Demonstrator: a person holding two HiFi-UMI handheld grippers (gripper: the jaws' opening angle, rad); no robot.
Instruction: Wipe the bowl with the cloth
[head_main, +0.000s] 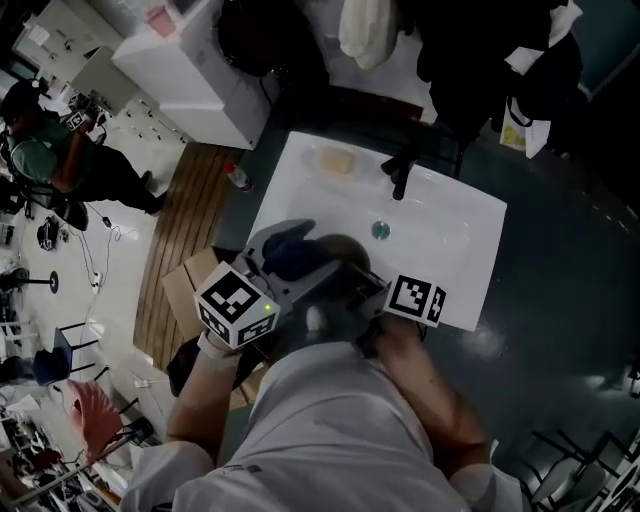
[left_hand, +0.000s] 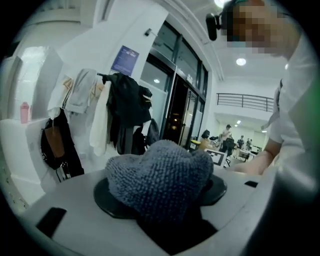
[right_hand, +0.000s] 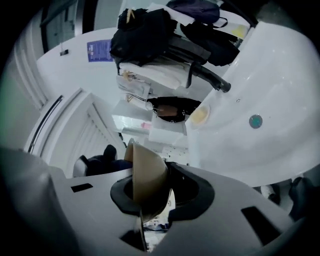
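Two grippers are working over the sink (head_main: 455, 225). The left gripper (head_main: 272, 270) is clamping the bunched cloth (left_hand: 160, 177), its jaws standing wide round the wad, so a thick pad is protruding for wiping. The right gripper (head_main: 365, 300) is pinching the wall of the bowl (right_hand: 145, 175), jaws narrow, holding it on edge. The hollow is apparently facing the cloth, above the basin's near edge, where drips would land.

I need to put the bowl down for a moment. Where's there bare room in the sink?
Free: the sink's right half, from the drain to the right rim, in front of the faucet. Crowded: the back left holds soap; the near left has the cloth and bowl.
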